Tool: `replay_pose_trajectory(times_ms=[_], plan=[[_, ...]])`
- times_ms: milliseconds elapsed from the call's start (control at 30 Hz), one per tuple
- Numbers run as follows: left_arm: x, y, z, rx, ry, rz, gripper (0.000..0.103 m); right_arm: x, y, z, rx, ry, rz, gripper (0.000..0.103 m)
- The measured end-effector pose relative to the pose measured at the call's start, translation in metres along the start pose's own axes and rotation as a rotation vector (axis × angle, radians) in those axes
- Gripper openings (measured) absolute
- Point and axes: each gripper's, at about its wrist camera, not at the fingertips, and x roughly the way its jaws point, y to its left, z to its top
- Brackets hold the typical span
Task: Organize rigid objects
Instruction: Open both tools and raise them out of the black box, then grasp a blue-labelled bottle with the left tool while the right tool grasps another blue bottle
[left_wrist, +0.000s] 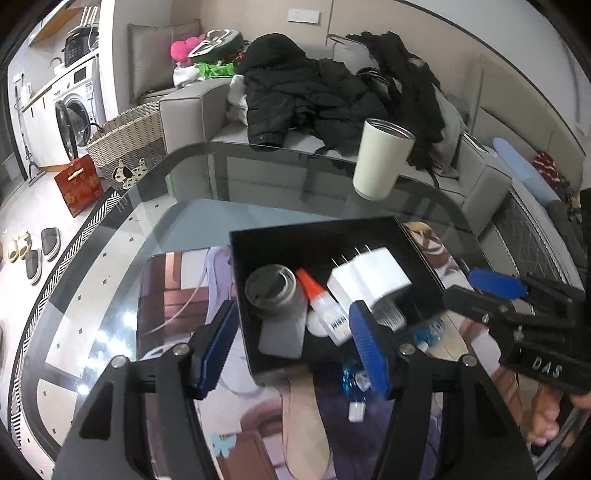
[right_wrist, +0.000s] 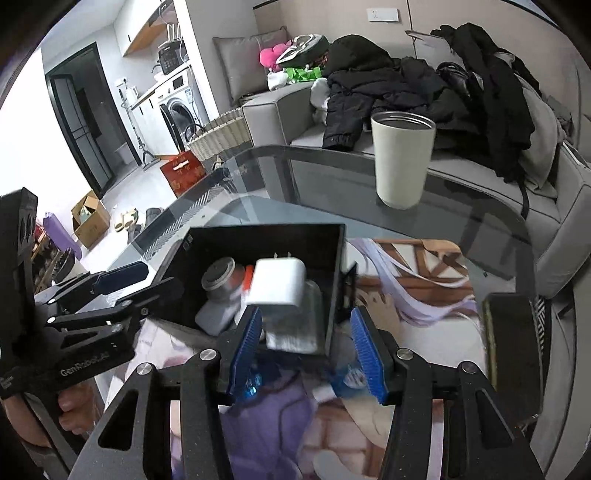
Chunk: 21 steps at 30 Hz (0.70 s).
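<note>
A black open box (left_wrist: 317, 232) (right_wrist: 266, 236) sits on a printed mat (left_wrist: 162, 295) (right_wrist: 413, 280) on the glass table. In it lie a grey round lid (left_wrist: 271, 288) (right_wrist: 218, 275), a glue bottle with an orange tip (left_wrist: 321, 302), a white plug charger (left_wrist: 369, 278) (right_wrist: 277, 286) and a grey flat block (left_wrist: 282, 336). My left gripper (left_wrist: 293, 350) is open, its fingers straddling the box's near edge. My right gripper (right_wrist: 304, 350) is open over the box's near right corner. A small blue wrapped item (left_wrist: 356, 376) (right_wrist: 351, 376) lies on the mat just outside the box.
A cream tumbler (left_wrist: 380, 158) (right_wrist: 402, 158) stands at the table's far side. A grey sofa with black coats (left_wrist: 317, 88) is behind the table. A woven basket (left_wrist: 125, 144) and red box (left_wrist: 79, 184) are on the floor to the left. A dark object (right_wrist: 513, 350) lies at the mat's right.
</note>
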Motion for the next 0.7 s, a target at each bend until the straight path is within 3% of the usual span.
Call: replay_pose_trajectory(times_ms=[300,700], plan=[[-0.015,-0.026,-0.018,0.080,-0.015,0.000,0.063,0.002,-0.013,-0.018,-0.008,0.035,-0.032,0.052],[-0.002,-0.042,-0.035,0.120,0.067,-0.020,0.063,0.041,-0.024,-0.035,-0.018,0.152,-0.060,0.052]])
